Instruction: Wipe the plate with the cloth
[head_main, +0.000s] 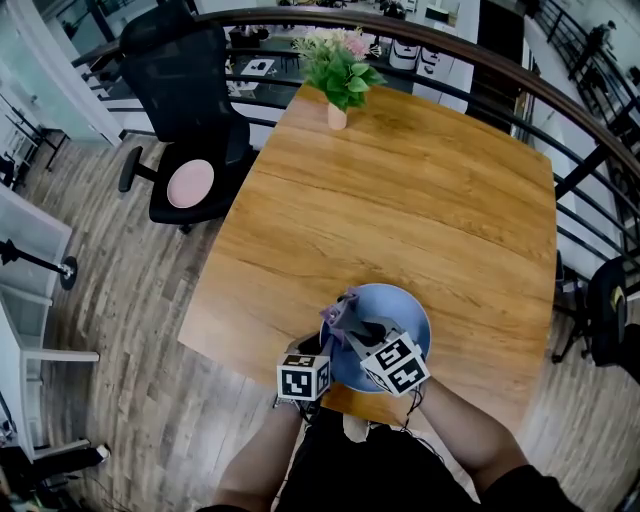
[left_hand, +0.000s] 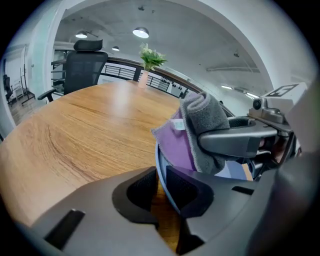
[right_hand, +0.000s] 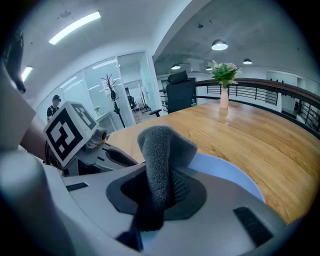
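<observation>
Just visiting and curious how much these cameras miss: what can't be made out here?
- Head view: much of the plate, covered by the cloth and right gripper.
- Left gripper view: whether the left gripper squeezes the plate's rim or just straddles it; the rim crosses the gap at a slant.
- Right gripper view: the cloth's lower end, behind the gripper's own body; a distant person, too small.

Left tool (left_hand: 159, 181) narrowly apart, right tool (right_hand: 160, 186) clamped
</observation>
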